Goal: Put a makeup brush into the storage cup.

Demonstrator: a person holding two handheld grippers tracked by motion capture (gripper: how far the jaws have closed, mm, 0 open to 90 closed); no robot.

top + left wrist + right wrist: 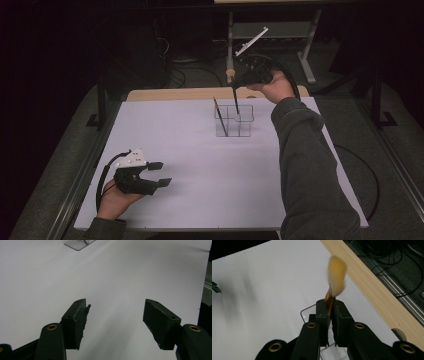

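Clear holder (234, 121) – one brush (220, 117) inside, second (235, 101) entering.

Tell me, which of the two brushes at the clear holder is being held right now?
The right-hand brush, clamped in the right gripper above the holder. The left brush leans in its compartment untouched.
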